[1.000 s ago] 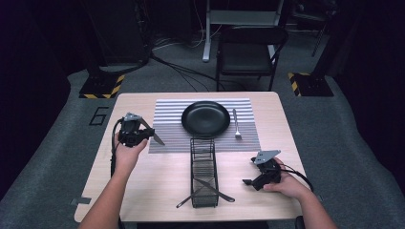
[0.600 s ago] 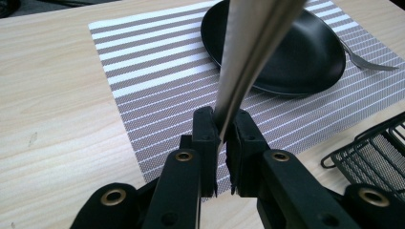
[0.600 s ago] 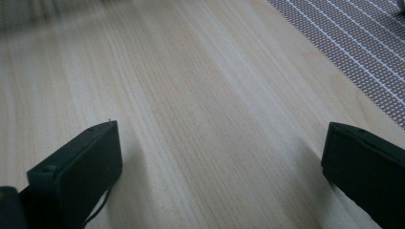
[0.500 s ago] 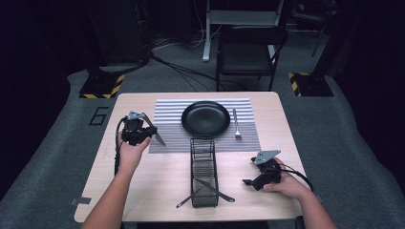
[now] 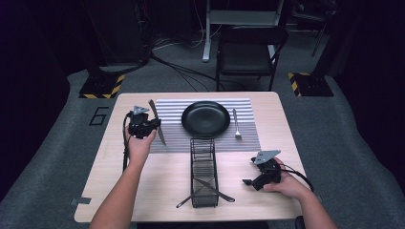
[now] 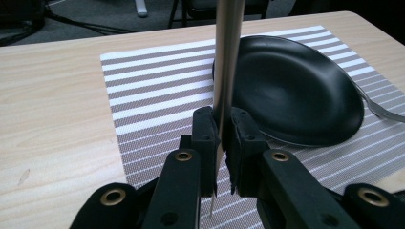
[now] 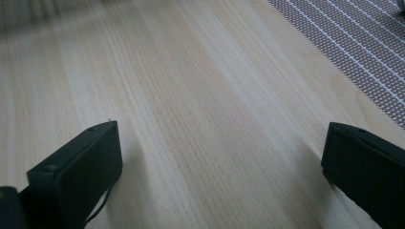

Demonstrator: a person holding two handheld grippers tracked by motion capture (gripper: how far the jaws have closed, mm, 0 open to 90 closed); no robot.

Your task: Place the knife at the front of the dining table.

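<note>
the left gripper (image 5: 143, 125) is held above the left edge of the striped placemat (image 5: 172, 138), and its jaws are pinching a table knife (image 5: 156, 123). in the left gripper view the knife (image 6: 225, 67) rises straight up between the two black jaws, its thin lower end poking out beneath them over the placemat (image 6: 153, 100). from the high view the knife slants across the gripper, one end toward the far side of the desk (image 5: 162, 176) and the other end low over the mat's left part.

the black plate (image 5: 206, 118) sits in the middle of the placemat, just right of the held knife; in the left gripper view it (image 6: 301, 90) lies just beyond and to the right of the jaws. a fork (image 5: 236, 125) lies on the mat to the right of the plate, apart from it.

a black wire basket (image 5: 203, 171) stands on the bare wood in front of the plate, running toward the person. two pieces of cutlery (image 5: 210, 191) rest crossed in its near end, sticking out past both sides.

the right gripper (image 5: 255, 180) rests low by the desk's near right part, well apart from the basket. its jaws are spread wide with nothing between them, over bare wood in the right gripper view, with a corner of the placemat (image 7: 353, 43) at upper right.
</note>
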